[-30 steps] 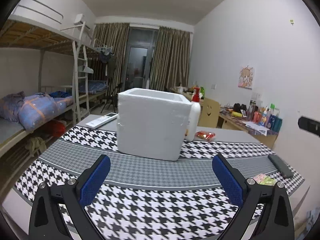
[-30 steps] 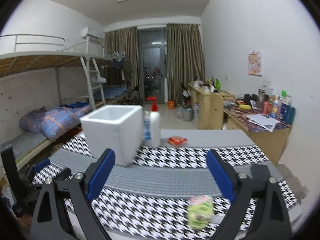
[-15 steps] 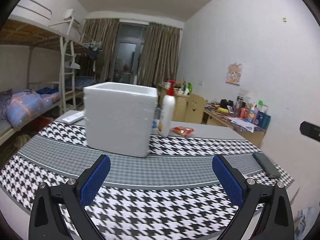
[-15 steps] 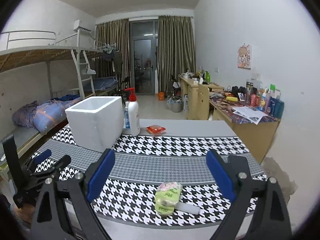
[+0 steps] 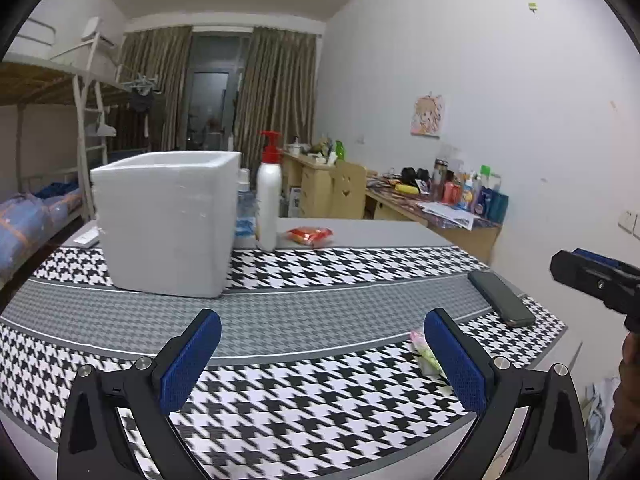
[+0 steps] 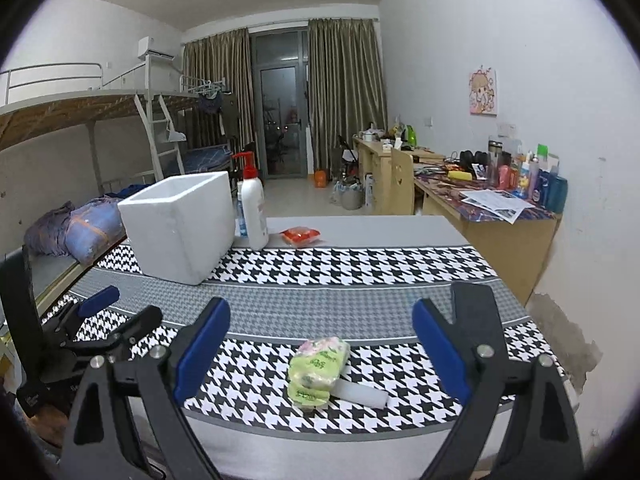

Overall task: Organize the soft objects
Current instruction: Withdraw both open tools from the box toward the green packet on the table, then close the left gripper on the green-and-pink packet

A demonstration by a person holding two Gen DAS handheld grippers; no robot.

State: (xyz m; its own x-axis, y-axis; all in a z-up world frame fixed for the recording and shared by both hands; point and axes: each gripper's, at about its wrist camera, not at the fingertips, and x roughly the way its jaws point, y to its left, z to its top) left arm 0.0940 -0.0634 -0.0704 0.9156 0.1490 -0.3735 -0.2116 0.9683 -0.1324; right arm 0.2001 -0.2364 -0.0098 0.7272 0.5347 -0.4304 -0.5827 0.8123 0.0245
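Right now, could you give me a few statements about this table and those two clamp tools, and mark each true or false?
1. The right gripper has its jaws wide open with nothing between them. True.
2. The green tissue pack sits inside the white foam box. False: it lies on the checked cloth, near the front edge.
3. A pump bottle stands upright beside the box. True.
4. The left gripper is clamped on a phone. False: it is open and empty; the phone lies flat on the cloth.
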